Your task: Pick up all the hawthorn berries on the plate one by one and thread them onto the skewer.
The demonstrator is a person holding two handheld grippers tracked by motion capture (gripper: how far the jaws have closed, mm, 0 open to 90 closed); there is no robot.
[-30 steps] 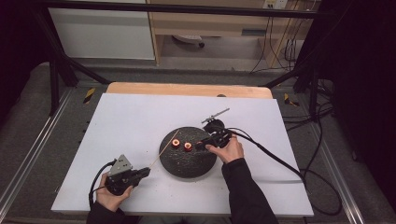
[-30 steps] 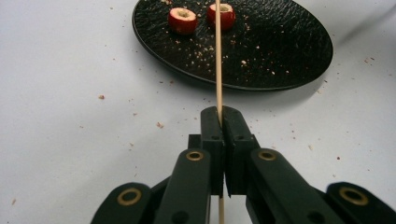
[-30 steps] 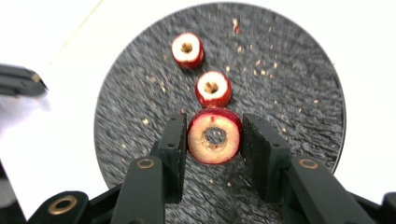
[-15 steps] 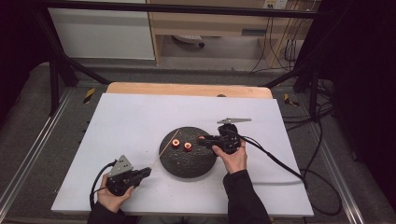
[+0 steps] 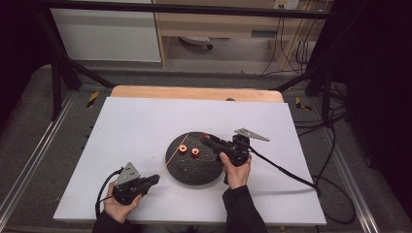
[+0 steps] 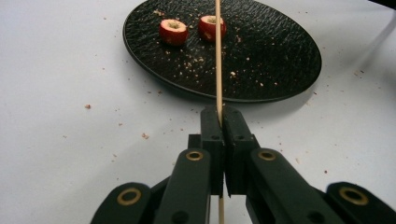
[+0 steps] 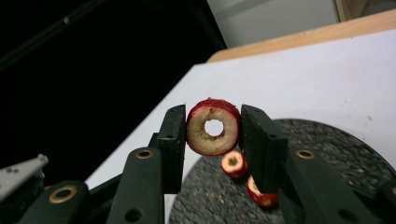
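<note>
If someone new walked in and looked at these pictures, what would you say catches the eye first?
First, the cored red fruit ring, pinched in the right claw above the black plate at the table's middle. Next, the thin wooden skewer, clamped in the left claw and pointing over the plate, where two more red fruit pieces lie side by side.

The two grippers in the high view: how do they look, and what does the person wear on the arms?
Both the left gripper and the right gripper are black, each with a grey three-cornered plate on top and a trailing black cable. Up close, the jaws show brass-coloured rivets at the joints. The person wears dark sleeves.
</note>
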